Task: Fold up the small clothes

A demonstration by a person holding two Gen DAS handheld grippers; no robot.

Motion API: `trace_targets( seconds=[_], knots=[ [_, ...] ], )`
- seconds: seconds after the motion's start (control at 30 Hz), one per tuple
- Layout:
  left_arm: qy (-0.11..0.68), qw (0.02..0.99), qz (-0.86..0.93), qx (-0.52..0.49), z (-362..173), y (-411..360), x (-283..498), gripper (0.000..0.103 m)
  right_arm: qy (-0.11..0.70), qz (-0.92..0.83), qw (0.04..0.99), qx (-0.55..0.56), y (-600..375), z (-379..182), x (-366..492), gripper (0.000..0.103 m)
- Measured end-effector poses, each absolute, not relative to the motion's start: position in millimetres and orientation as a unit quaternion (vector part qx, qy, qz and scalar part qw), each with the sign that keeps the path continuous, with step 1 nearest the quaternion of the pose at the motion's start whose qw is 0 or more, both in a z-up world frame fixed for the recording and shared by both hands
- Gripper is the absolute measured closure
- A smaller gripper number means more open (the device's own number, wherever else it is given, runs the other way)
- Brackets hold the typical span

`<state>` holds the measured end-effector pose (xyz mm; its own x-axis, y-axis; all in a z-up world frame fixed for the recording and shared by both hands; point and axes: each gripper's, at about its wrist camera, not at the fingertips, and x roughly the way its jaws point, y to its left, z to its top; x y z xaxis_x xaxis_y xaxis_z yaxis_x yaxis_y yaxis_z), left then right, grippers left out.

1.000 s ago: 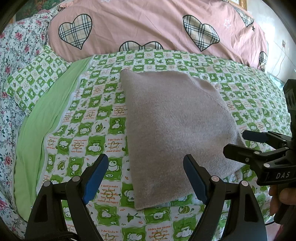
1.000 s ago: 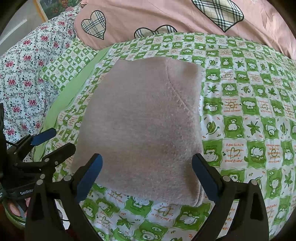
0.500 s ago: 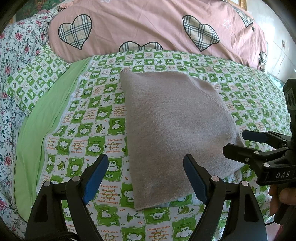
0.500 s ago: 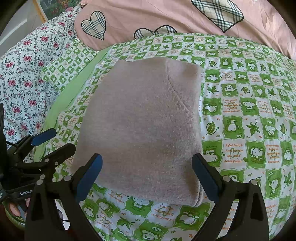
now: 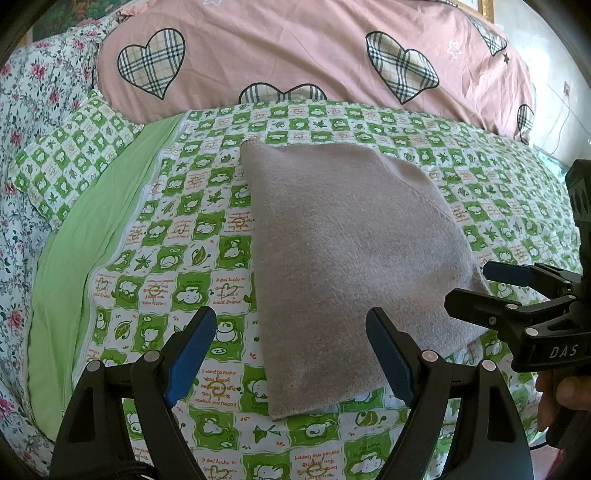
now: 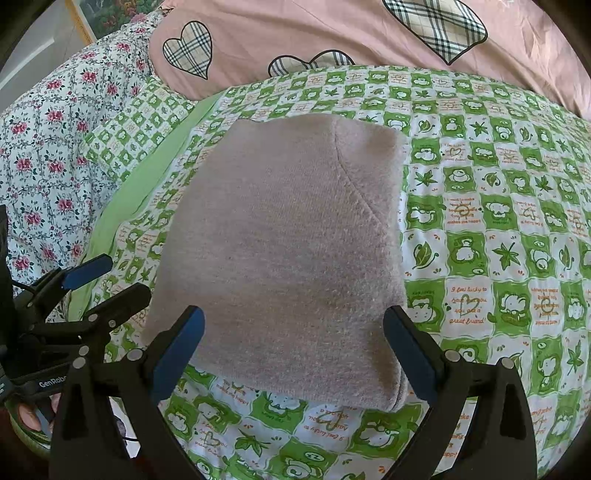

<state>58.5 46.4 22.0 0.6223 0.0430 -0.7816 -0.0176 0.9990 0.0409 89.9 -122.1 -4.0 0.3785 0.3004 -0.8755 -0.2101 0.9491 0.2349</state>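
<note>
above the folded sweater, left gripper and right gripper jaws gape wide, grasping nothing.

Both wrist cams sit low and close at the near edge of the folded sweater, left one off its left corner, right one centered, both facing the pink quilt behind it.

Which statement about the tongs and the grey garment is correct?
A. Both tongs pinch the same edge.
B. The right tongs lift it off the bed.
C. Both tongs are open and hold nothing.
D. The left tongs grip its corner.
C: the left tongs and right tongs stand open with nothing between their blue pads, and the folded garment lies flat on the bed.
</note>
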Motion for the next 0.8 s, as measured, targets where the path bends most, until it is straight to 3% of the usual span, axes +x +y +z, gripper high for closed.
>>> trace_targets(
  seconds=[0.8],
  knots=[
    [0.427,0.904,0.02,0.005,22,49,72,0.02,0.53,0.149,0.834,0.045,-126,2,101,0.005]
  ],
)
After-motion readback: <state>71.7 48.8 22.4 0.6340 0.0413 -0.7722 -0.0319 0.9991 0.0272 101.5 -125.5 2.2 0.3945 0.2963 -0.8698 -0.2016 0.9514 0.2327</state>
